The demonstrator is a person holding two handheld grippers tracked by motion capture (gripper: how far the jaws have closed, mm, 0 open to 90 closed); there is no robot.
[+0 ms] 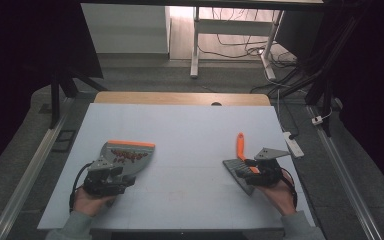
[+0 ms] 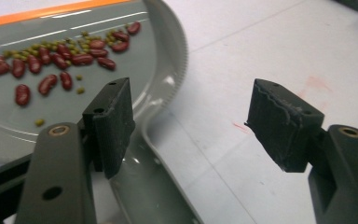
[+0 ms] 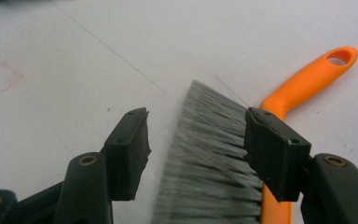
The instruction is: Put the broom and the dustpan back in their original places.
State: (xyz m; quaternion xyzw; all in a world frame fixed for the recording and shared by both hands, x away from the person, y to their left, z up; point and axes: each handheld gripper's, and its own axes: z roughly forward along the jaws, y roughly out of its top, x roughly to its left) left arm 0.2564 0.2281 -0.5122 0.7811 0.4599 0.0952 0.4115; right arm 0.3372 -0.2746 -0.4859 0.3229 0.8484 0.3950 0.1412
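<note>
Brush (image 3: 214, 163) between right gripper (image 3: 196, 140) (jaws apart)

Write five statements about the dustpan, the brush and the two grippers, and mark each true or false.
1. The dustpan holds red beans and small green ones. True.
2. The left gripper is clamped on the dustpan's handle. False: its jaws stand open, and the handle passes below the left jaw.
3. The brush has an orange handle and grey bristles. True.
4. The brush stands upright on its bristles. False: it lies flat on the table.
5. The right gripper is shut. False: its jaws stand open over the bristles.
</note>
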